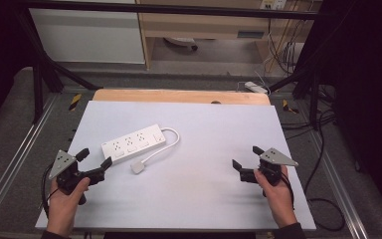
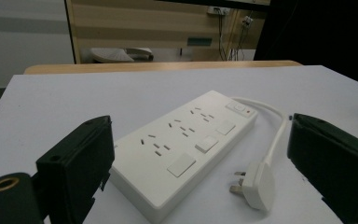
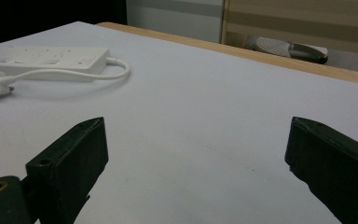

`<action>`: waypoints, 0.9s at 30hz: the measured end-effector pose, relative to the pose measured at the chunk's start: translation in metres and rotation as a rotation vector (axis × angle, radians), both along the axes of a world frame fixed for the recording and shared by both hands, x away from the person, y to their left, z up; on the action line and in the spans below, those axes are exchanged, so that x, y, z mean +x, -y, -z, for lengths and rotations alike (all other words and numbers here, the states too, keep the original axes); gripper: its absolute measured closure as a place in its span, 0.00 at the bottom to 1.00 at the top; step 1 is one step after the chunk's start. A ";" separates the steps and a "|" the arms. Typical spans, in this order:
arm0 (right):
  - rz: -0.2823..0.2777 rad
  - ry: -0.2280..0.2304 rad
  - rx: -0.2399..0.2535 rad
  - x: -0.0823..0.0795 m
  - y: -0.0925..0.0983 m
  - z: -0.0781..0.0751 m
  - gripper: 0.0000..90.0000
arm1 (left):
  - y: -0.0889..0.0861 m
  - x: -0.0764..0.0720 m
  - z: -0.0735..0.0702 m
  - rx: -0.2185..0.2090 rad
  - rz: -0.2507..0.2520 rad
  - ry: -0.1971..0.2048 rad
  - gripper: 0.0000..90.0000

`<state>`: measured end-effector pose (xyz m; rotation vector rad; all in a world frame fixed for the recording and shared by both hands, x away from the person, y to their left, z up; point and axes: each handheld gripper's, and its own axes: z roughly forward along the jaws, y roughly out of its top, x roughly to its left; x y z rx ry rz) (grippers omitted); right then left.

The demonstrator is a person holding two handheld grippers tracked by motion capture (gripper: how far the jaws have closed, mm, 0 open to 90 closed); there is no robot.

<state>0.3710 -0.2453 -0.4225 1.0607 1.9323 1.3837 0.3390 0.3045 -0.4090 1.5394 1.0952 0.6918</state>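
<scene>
On the white bench [image 1: 189, 199], your wide-open left gripper [image 1: 93, 158] faces the power strip [image 1: 133, 143], ready to grasp; right gripper [image 1: 246, 158] waits open

One white power strip [image 1: 134, 143] lies on the tabletop [image 1: 199, 199], toward its left edge. On its face, the left gripper view shows three socket groups, three large rocker switches [image 2: 206, 144], and one small end switch [image 2: 236, 106] with one red indicator beside it. One white cable [image 1: 165, 143] leaves the strip and ends in one white plug [image 1: 138, 167]. Two hand-held grippers are present: one left hand-held gripper [image 1: 93, 160], one right hand-held gripper [image 1: 247, 157], each with two black jaws, standing apart. Two hands hold them.
</scene>
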 end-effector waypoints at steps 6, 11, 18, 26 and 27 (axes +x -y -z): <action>0.004 -0.004 -0.016 0.000 -0.002 0.001 0.07 | 0.001 -0.001 -0.001 0.000 -0.010 -0.011 0.08; 0.009 -0.002 -0.019 0.000 -0.002 0.001 0.07 | 0.003 -0.002 -0.001 0.010 0.004 -0.014 0.08; 0.010 0.006 -0.003 -0.002 -0.002 0.000 0.06 | 0.004 -0.003 -0.001 0.008 0.017 -0.011 0.07; 0.007 0.003 -0.007 -0.003 -0.003 0.000 0.06 | 0.006 -0.005 -0.004 -0.014 0.021 -0.008 0.07; 0.007 0.003 -0.007 -0.003 -0.003 0.000 0.06 | 0.007 -0.006 -0.005 -0.015 0.021 -0.002 0.07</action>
